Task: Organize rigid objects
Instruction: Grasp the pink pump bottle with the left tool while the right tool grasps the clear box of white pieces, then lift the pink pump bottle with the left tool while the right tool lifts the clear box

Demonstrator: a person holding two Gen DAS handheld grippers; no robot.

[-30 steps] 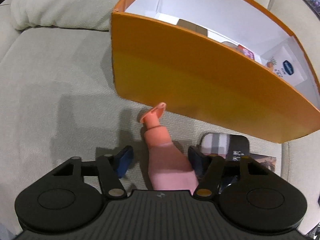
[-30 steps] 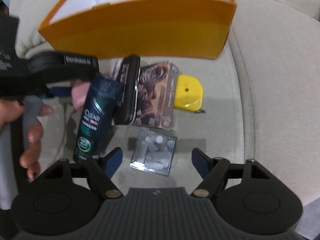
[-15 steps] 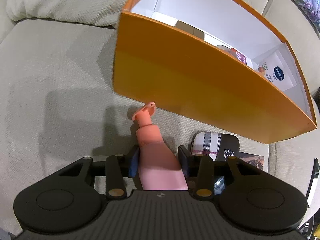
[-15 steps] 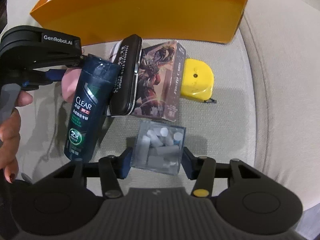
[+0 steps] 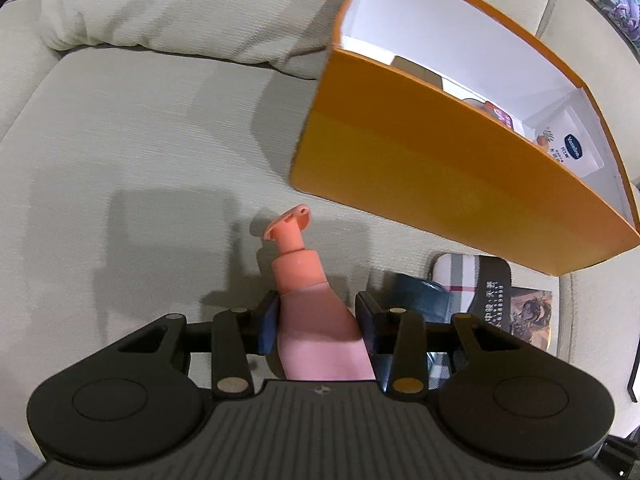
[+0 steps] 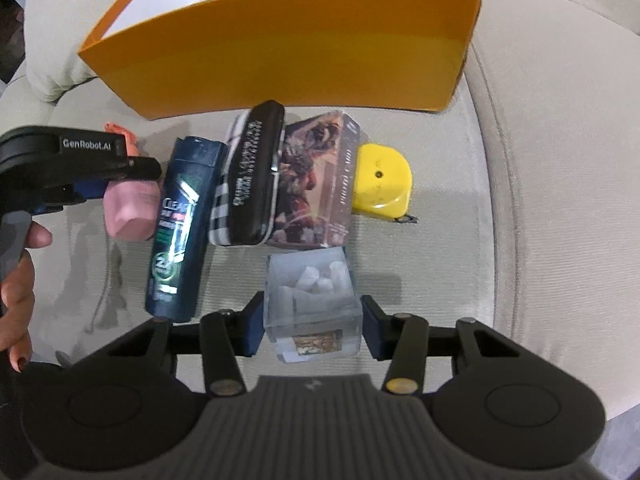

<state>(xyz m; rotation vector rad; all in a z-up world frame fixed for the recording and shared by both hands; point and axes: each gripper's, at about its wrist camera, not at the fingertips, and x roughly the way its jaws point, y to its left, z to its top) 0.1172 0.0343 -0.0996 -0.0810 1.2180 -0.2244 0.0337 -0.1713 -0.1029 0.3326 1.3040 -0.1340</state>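
Note:
My left gripper [image 5: 318, 320] is shut on a pink pump bottle [image 5: 316, 320], held just above the sofa cushion, in front and left of the orange box [image 5: 440, 160]. The bottle also shows in the right wrist view [image 6: 130, 208] at the left. My right gripper [image 6: 312, 324] is shut on a clear plastic box of white pieces [image 6: 314, 304]. Beyond it lie a dark Clear shampoo bottle [image 6: 180, 232], a black-and-plaid case [image 6: 250, 180], a printed card box [image 6: 316, 188] and a yellow tape measure [image 6: 380, 184].
The orange box [image 6: 288, 48] stands open at the back of the beige sofa seat [image 5: 120, 140], with a Vaseline packet [image 5: 572, 148] and other items inside. A cushion [image 5: 180, 4] lies left of it. A person's hand [image 6: 20, 280] holds the left gripper.
Both grippers closed, the left on the pink bottle and the right on the clear box. The left gripper then lifted and shifted left; the right one rose, tilting the clear box.

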